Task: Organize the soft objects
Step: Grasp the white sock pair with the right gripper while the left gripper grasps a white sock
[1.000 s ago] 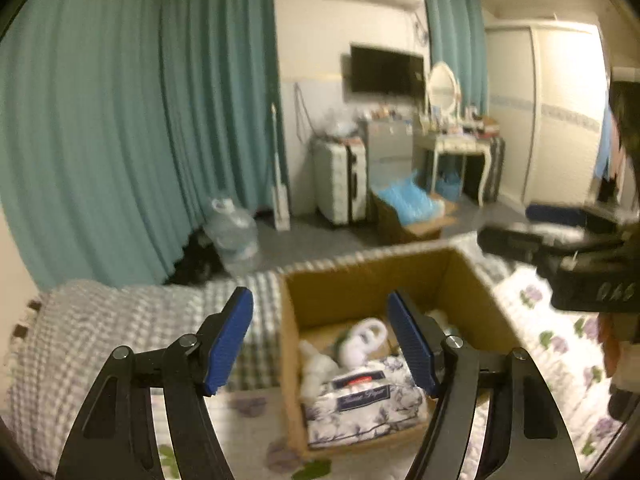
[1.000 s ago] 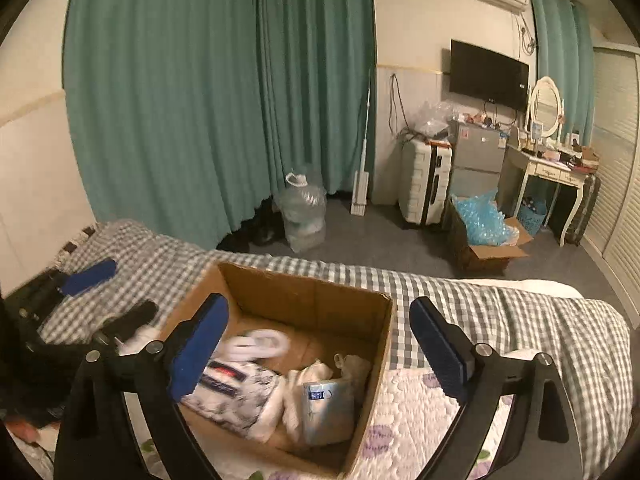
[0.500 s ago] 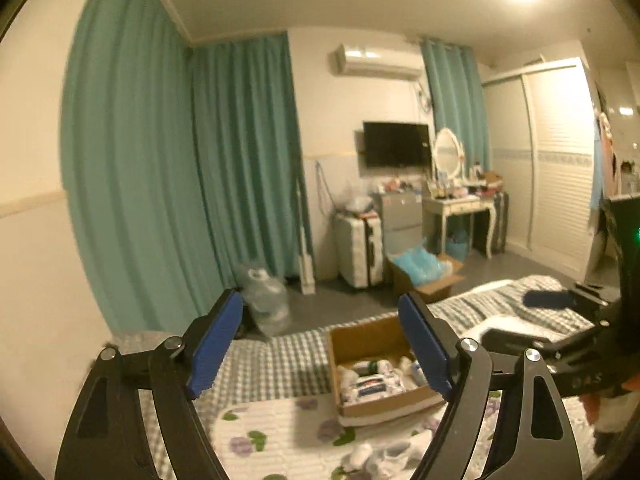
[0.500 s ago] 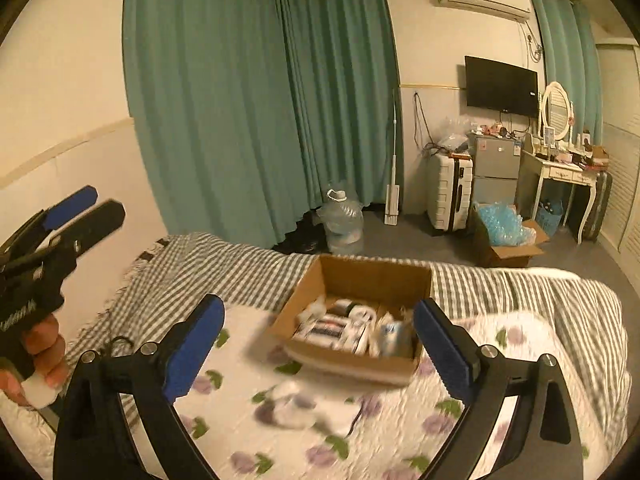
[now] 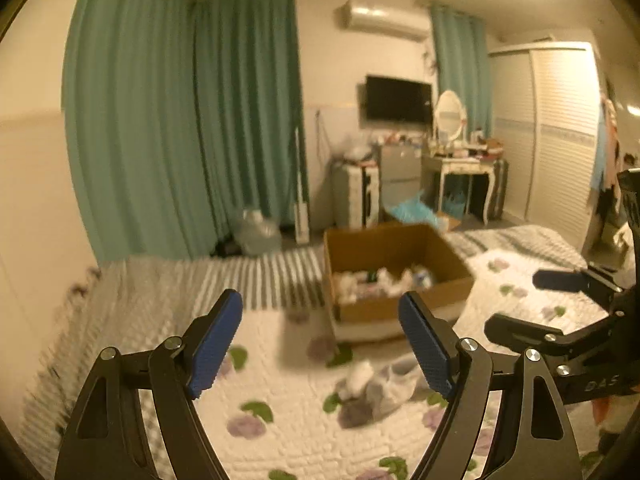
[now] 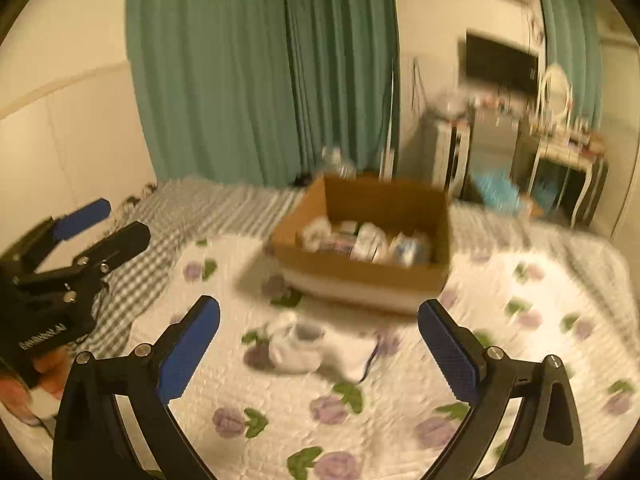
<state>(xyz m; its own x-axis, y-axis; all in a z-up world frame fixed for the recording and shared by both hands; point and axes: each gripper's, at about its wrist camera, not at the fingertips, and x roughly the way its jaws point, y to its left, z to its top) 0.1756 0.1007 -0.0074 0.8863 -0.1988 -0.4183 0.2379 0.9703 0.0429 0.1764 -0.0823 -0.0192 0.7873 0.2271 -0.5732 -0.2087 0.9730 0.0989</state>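
Observation:
A brown cardboard box point(image 5: 400, 248) point(image 6: 360, 272) stands on the bed and holds several soft white packs and tissue bundles. A small pile of white and grey soft items point(image 5: 372, 388) point(image 6: 316, 344) lies on the floral quilt in front of the box. My left gripper point(image 5: 320, 344) is open and empty, above the quilt, short of the pile. My right gripper point(image 6: 320, 344) is open and empty, with the pile between its fingers' line of sight. Each gripper shows in the other's view, the right one point(image 5: 560, 312) and the left one point(image 6: 80, 228). Both views are blurred.
The bed has a white floral quilt point(image 6: 360, 400) and a grey checked blanket point(image 5: 160, 288) at the far side. Beyond it are teal curtains point(image 5: 180, 120), a water jug point(image 5: 258, 232), a suitcase point(image 5: 356, 196), a dressing table point(image 5: 460, 168) and a wardrobe point(image 5: 560, 128).
Both grippers pulled back from the box over the last second, then tilted down toward the quilt. The box looks nearer than half a second ago, and the loose pile sits between the fingers.

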